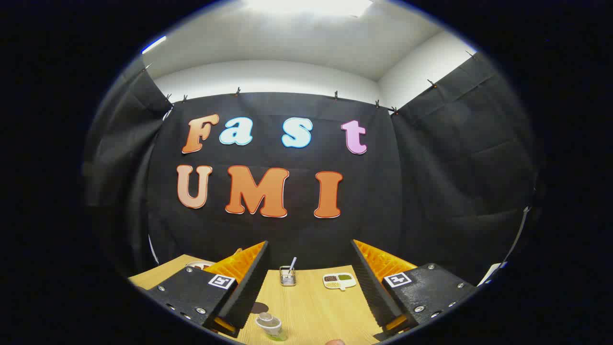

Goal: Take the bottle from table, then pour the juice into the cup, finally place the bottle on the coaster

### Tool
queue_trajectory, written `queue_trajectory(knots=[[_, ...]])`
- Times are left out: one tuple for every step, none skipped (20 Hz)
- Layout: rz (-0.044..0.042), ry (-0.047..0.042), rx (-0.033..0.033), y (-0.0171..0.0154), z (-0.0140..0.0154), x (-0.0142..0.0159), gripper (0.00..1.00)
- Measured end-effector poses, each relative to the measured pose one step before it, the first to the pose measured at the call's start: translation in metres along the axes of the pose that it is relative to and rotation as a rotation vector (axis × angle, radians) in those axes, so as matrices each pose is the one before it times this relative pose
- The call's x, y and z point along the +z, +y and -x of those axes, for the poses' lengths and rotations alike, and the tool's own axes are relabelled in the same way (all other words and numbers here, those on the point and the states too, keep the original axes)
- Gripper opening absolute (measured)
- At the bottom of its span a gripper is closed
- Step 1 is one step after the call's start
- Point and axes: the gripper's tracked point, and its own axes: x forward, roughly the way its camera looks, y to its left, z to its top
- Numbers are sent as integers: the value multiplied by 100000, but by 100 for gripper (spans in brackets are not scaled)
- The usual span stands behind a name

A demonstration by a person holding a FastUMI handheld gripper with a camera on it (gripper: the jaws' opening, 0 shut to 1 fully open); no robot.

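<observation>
My gripper [309, 258] is open, its two fingers spread wide above the wooden table [311, 306] with nothing between them. A small clear bottle [270, 326] with a pale cap and green juice at its base stands on the table, low between the fingers and nearer the left one. A dark round coaster [259, 307] lies flat just beyond the bottle, beside the left finger. I cannot make out the cup for sure.
A small wire holder [287, 275] with a white utensil stands at the table's far edge. To its right lies a white divided dish [339, 281] with dark and green contents. A pale round object [198, 264] peeks out behind the left finger.
</observation>
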Motion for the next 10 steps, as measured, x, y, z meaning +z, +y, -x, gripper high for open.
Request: queue_trajectory(knots=[[1377,207,32,86,-48,18,97],[1537,207,-198,-41,-144,81,97],[1211,61,92,143,26,72,97],[610,-367,516,371,-96,174,97],[-12,-160,1086,520,-39,148,97],[-852,114,1605,547,-99,100,97],[-1746,572,2039,578,-82,-102,97],[-1612,423,1697,539,-92,-34,97],[-876,108,941,245,-240,-71,97],[-58,410,-54,18,-287,-174,97]])
